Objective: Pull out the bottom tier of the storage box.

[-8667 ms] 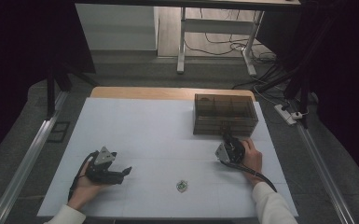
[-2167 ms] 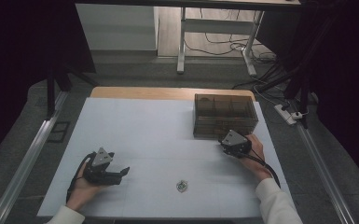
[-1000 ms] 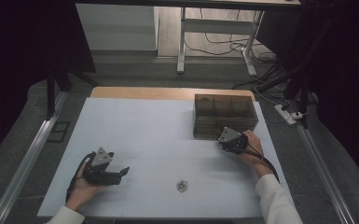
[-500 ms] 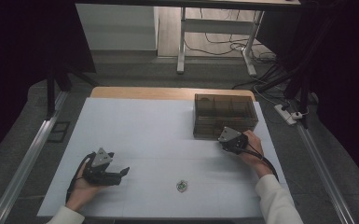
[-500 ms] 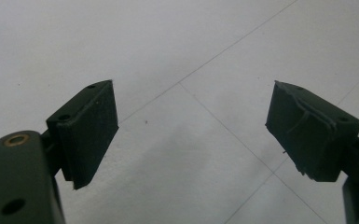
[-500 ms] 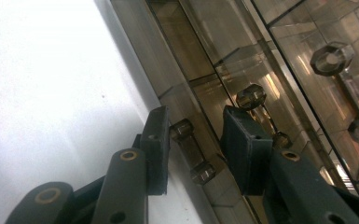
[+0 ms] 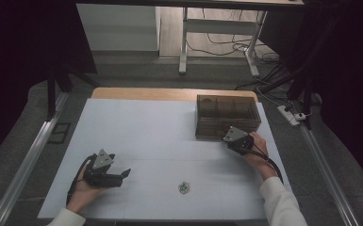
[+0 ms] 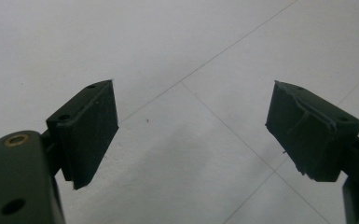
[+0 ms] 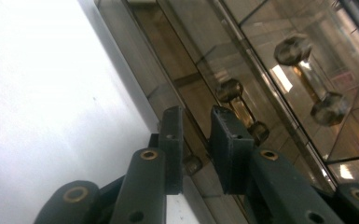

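Box [image 7: 226, 115] being carried at the table's [image 7: 136, 127] far right corner; right gripper [image 7: 233, 140] being held against its near side. Small item [image 7: 184, 187] lying near the near edge, centre. Left gripper [image 7: 122, 174] resting toward the near left corner.

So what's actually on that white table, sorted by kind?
Smoky see-through drawer box: 1
Small green and white trinket: 1
Hand-held grippers: 2, the left gripper and the right gripper
Total: 4
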Motion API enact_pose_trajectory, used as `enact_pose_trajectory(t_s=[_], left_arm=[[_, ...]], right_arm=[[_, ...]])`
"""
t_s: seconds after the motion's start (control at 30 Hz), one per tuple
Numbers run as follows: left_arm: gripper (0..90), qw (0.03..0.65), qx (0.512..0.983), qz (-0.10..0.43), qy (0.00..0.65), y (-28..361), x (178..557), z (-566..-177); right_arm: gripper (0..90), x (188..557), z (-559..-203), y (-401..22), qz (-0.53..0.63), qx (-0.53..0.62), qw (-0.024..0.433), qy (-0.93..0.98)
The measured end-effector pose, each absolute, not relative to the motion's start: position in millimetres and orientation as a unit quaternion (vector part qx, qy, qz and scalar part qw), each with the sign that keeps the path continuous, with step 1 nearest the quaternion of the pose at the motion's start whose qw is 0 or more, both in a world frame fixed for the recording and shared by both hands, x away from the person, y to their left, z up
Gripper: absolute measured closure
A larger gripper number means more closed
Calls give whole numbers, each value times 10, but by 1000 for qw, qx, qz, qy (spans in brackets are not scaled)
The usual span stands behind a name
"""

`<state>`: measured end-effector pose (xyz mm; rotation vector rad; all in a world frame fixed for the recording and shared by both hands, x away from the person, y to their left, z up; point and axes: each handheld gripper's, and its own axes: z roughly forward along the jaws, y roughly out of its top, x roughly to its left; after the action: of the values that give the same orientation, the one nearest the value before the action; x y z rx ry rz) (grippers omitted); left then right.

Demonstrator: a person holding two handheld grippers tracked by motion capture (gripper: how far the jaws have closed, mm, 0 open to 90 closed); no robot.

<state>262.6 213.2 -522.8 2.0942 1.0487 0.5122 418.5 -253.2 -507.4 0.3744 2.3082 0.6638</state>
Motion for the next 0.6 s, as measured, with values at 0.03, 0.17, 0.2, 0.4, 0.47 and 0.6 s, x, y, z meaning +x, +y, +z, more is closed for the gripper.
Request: enact_pose_trajectory(t_s=[0.03,0.17,0.2,0.4,0.47,0.6], left_arm=[[166,363,814,199,408,2133,2625,-5228],[166,363,813,199,409,2134,2627,-5229],[166,363,813,199,409,2133,2626,-5229],[166,363,814,199,408,2135,2625,-5228],[166,363,814,200,407,2136,2625,-5228],[167,363,814,200,407,2136,2625,-5227]], right_arm=[[736,4188,-5075,-2534,260,144,346,890],[723,4193,-5064,-2513,260,139,339,894],[720,4192,-5059,-2513,260,136,337,895],[726,4182,-5018,-2541,260,131,307,906],[722,4183,-5011,-2559,264,131,298,908],[695,4191,-4990,-2584,265,132,283,912]])
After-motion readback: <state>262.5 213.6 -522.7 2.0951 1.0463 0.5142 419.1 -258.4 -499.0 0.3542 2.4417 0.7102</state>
